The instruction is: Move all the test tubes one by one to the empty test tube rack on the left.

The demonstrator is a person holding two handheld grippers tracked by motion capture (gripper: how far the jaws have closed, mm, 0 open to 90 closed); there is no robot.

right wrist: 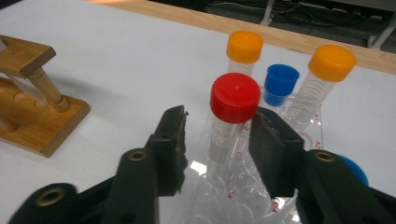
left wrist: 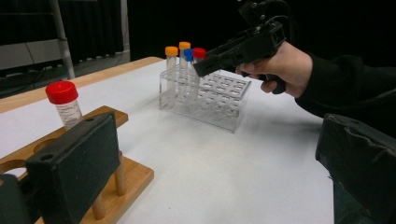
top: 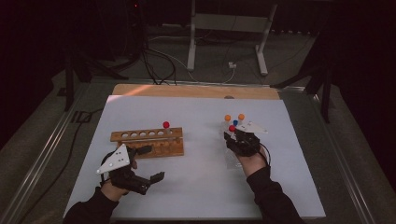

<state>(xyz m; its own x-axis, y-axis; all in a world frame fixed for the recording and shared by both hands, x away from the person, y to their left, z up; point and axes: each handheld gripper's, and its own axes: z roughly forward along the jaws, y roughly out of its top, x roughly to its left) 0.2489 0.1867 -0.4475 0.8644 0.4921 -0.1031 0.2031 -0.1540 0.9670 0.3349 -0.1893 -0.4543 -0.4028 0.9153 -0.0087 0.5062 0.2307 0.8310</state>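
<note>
Near the right middle of the high view, the right hand-held gripper (top: 232,135) sits at the clear plastic rack (left wrist: 224,100), which stands on the white worktop (top: 201,177). In the right gripper view, its two black jaws stand on either side of the red-capped tube (right wrist: 231,116), just under the cap. A thin gap shows on each side, so I'd call the jaws partly open around the tube, not yet pressing it. The tube is upright in the rack, in front of two orange-capped tubes (right wrist: 244,51) and a blue-capped one (right wrist: 279,84).

At the lower left of the high view, the left hand-held gripper (top: 148,163) rests low beside the wooden rack (top: 147,142), its jaws wide apart and holding nothing. One red-capped tube (left wrist: 64,105) already stands in that rack at its right end, with open holes to the left of it.

The step in hand looks like the grasp for carrying a tube from the clear rack to the wooden one. Next, I'd judge, the jaws need to close snugly on the tube, then lift it straight up so it clears its slot without tipping the neighbours or dragging the light rack.
</note>
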